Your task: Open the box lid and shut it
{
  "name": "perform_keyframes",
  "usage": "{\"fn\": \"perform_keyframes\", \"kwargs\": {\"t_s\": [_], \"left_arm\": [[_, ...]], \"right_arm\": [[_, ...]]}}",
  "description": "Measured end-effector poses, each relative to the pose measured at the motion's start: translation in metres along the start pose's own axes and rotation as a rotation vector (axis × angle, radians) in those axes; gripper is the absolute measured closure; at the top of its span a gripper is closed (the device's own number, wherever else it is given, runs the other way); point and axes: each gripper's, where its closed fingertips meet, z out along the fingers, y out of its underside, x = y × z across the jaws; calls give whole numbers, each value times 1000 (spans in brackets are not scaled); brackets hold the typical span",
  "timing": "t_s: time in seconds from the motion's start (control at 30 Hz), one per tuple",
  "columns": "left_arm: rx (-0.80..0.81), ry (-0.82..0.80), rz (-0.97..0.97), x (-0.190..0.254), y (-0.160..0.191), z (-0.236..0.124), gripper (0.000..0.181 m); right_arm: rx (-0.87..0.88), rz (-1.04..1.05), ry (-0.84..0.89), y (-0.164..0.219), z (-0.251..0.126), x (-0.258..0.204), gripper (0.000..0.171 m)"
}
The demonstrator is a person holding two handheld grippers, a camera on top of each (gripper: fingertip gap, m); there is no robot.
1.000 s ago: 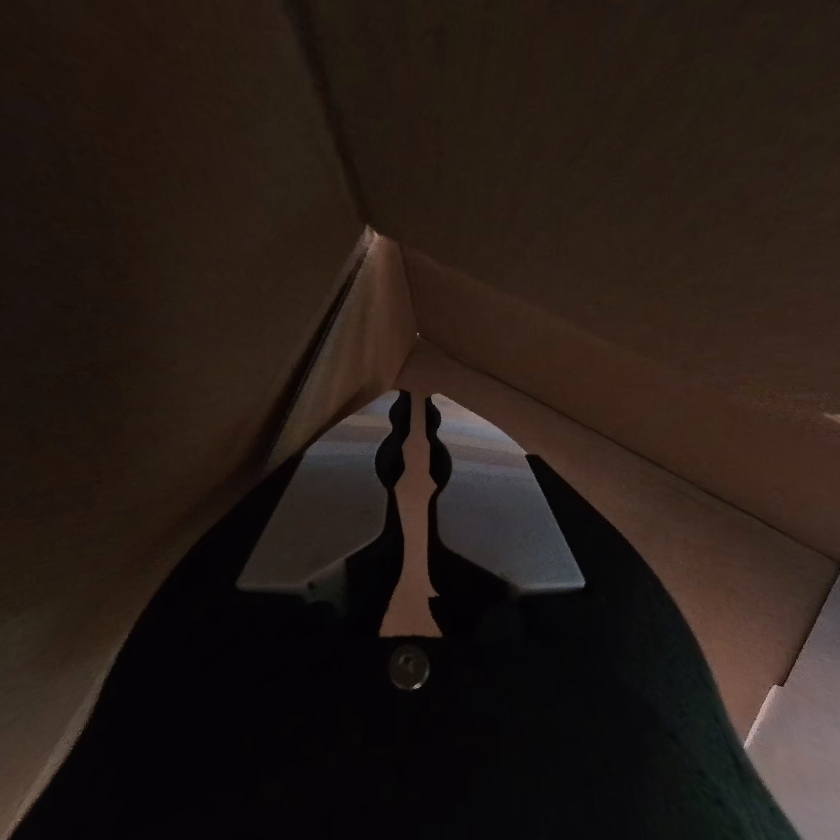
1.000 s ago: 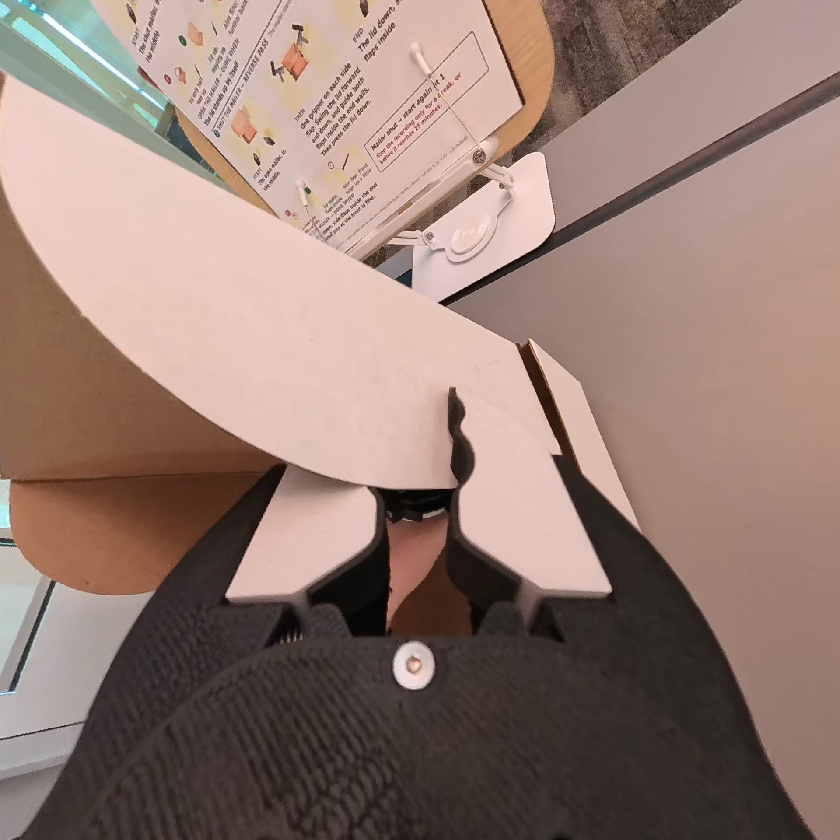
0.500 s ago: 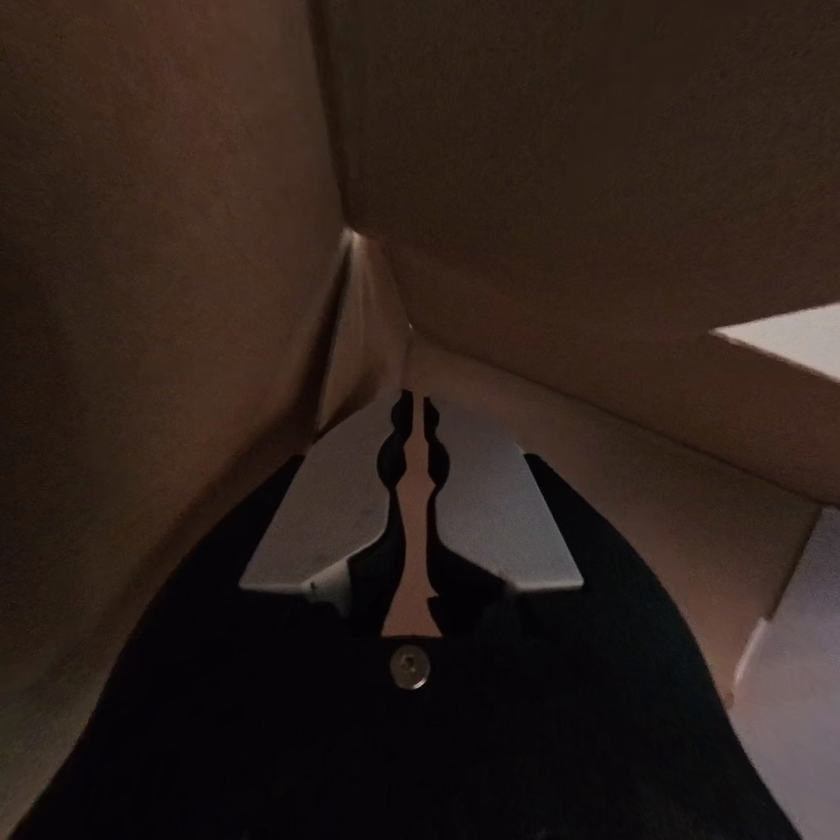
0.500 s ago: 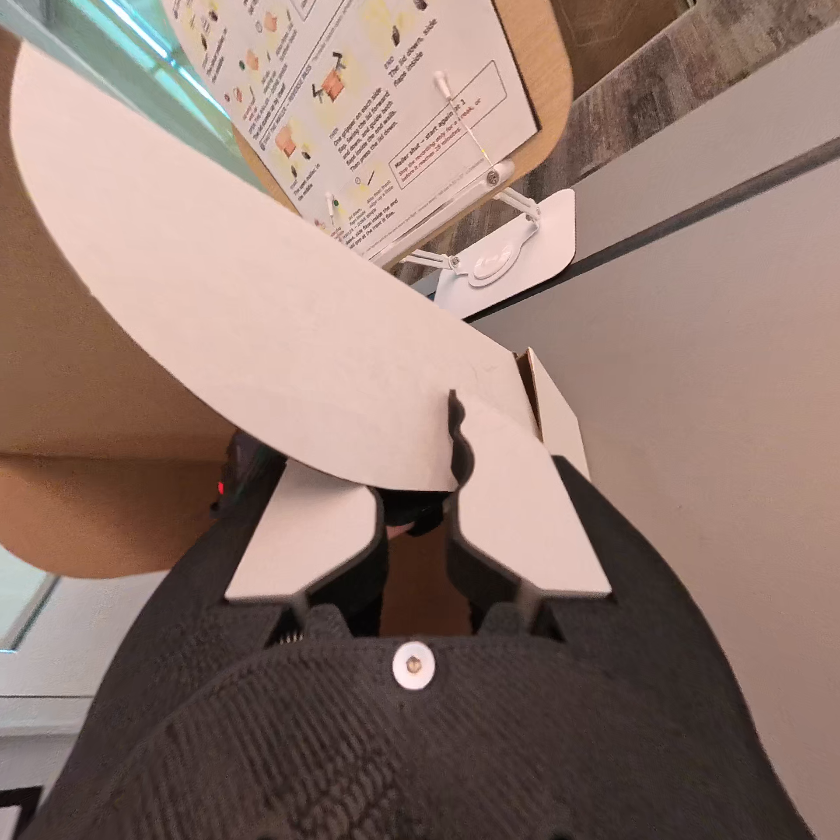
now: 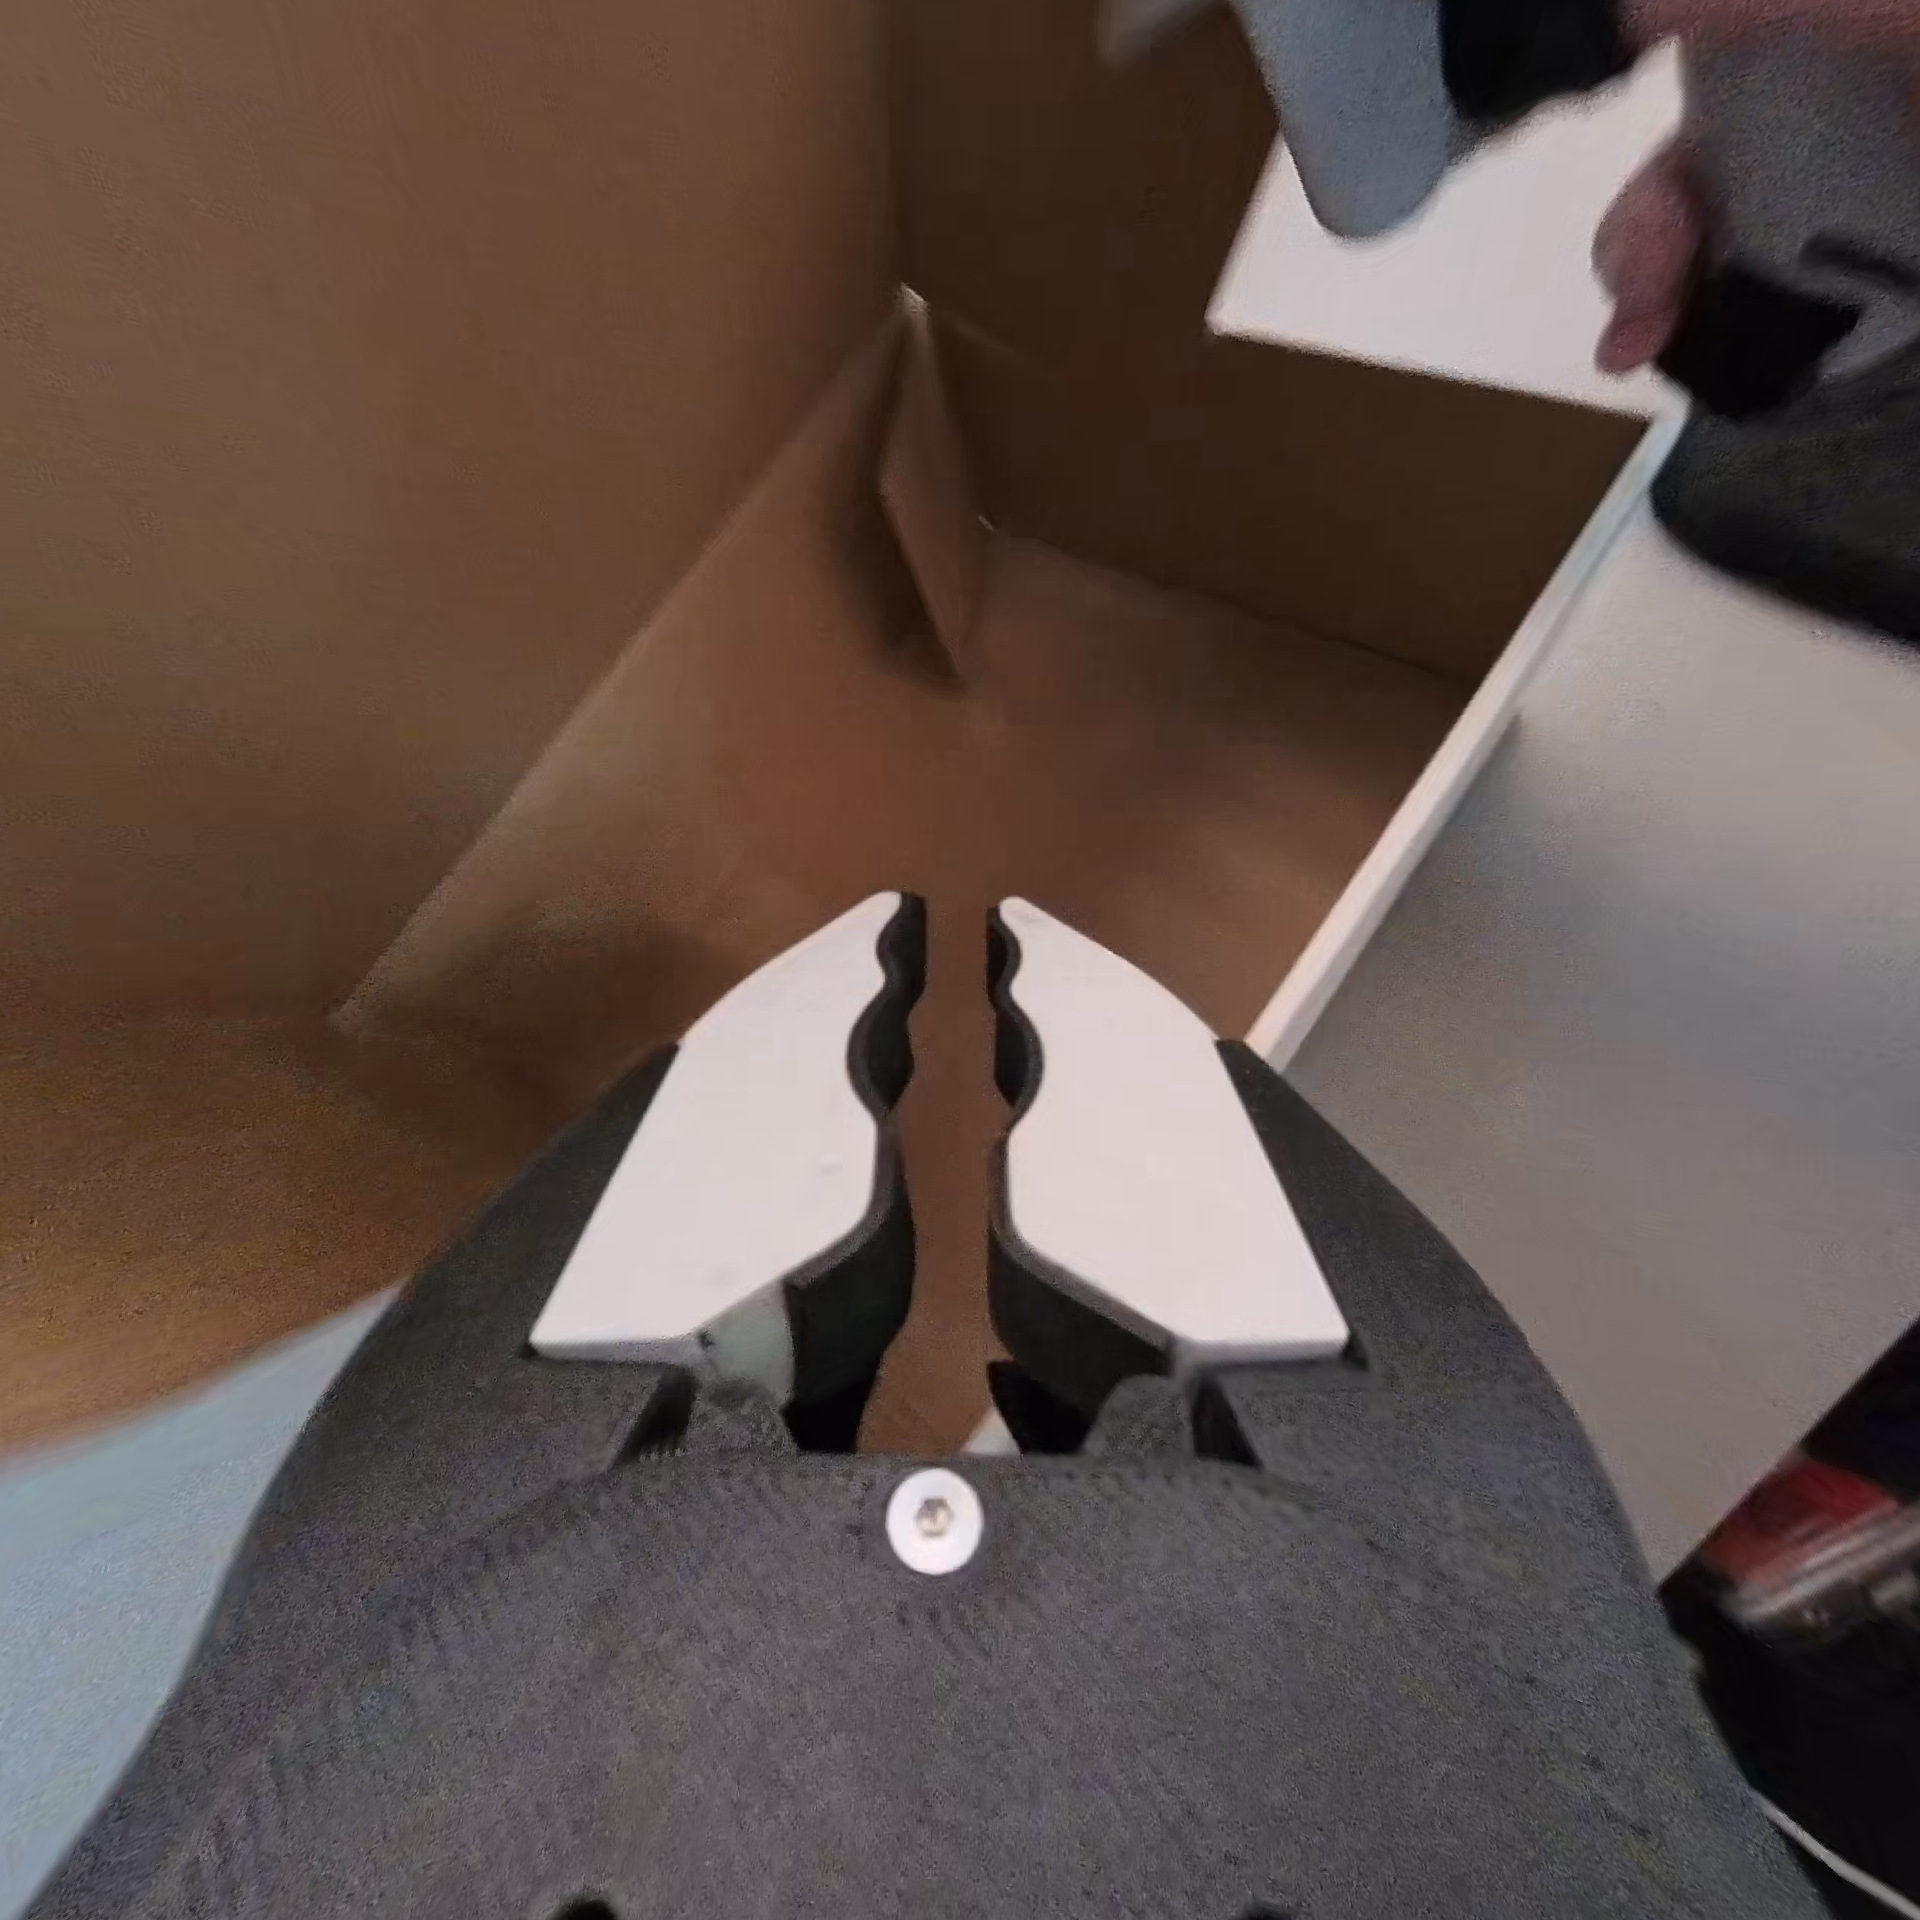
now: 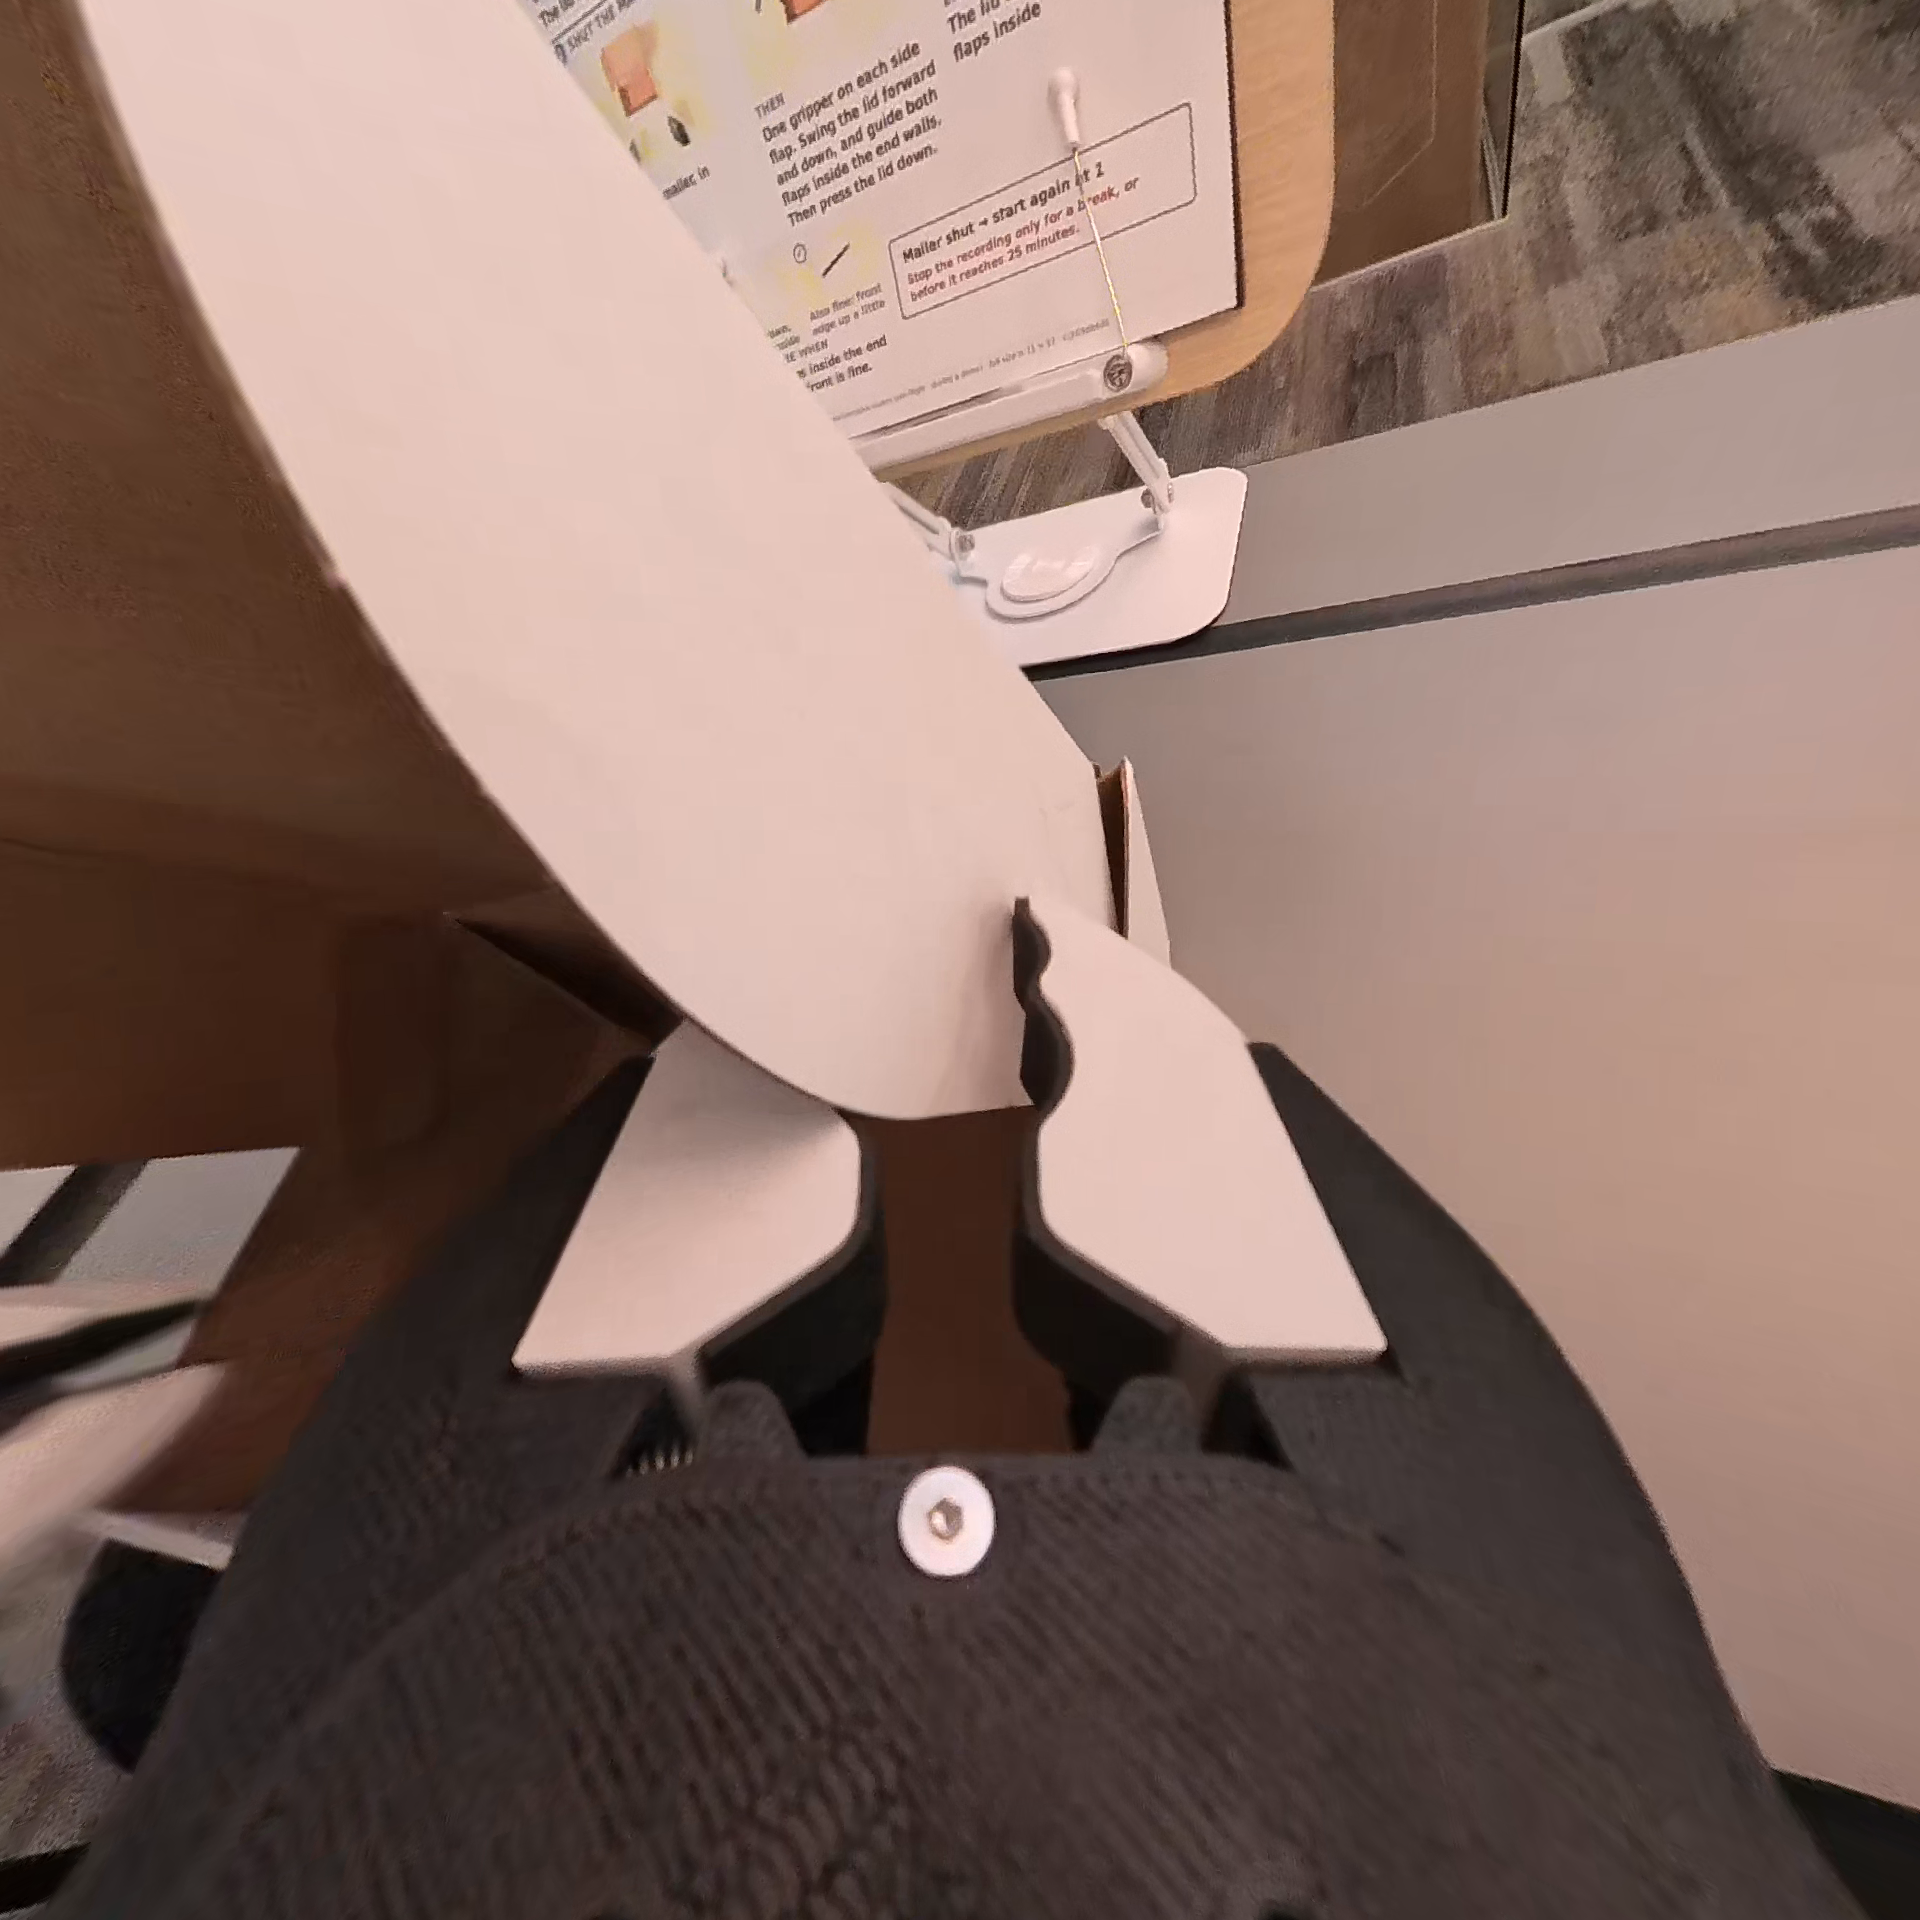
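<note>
- Left gripper (image 5: pixel 956 914) sat over the open box (image 5: pixel 1039 810), pointing down into its brown interior; jaws a narrow gap apart, nothing between them.
- Right gripper (image 6: pixel 977 997) was clamped on the rounded side flap (image 6: pixel 644 644) of the lid, at the flap's lower edge. One finger lay on the white face; the other tip was hidden behind the flap.
- Box rested on the grey table (image 6: pixel 1558 1039); lid stood raised, so the box was open and the shutting half was judged still to come.
- Risk: the grip sat right at the flap's edge. A swing of the lid could pull the card out of the jaws.
- Risk: the flap could catch outside the box wall (image 6: pixel 1138 883) rather than tucking inside, leaving the lid proud or creasing the card.
- Risk: the left gripper, low in the box, could be trapped if the lid came down first.
- Materials: thin corrugated card, matte white outside, raw brown inside; flap edge cut in a smooth curve; a folded tab (image 5: pixel 925 499) stood in the inner corner.
- Fingers: flat white plates with black scalloped pads. Both views showed motion blur.
- Behind the box: a printed instruction sheet (image 6: pixel 997 177) on a white stand (image 6: pixel 1101 561).
</note>
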Motion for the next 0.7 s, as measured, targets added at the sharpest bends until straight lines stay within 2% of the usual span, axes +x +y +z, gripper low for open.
{"fn": "perform_keyframes", "kwargs": {"t_s": [0.03,0.17,0.23,0.3,0.37,0.4,0.47,0.57,0.6,0.7], "left_arm": [[87,-58,-52,-12,-1,-20,169],[453,-331,-235,-69,-7,-100,147],[509,-450,-270,-92,-4,-120,134],[452,-507,-270,-106,2,-114,115],[369,-428,-311,-104,6,-88,100],[343,-396,-335,-105,8,-76,98],[302,-401,-346,-113,14,-60,104],[269,-392,-331,-122,20,-48,139],[273,-379,-329,-122,20,-46,157],[266,-390,-324,-127,25,-44,169]], "right_arm": [[5,-14,0,2,-1,1,148],[6,-54,-4,10,-4,2,148],[3,-81,1,15,-6,2,148],[1,-111,9,19,-8,3,147],[1,-121,2,23,-11,2,146],[1,-134,-2,25,-12,1,145],[8,-177,-11,27,-18,1,144],[48,-256,-47,23,-30,-2,138],[70,-283,-61,19,-35,-4,135],[152,-356,-82,4,-50,-8,125]]}}
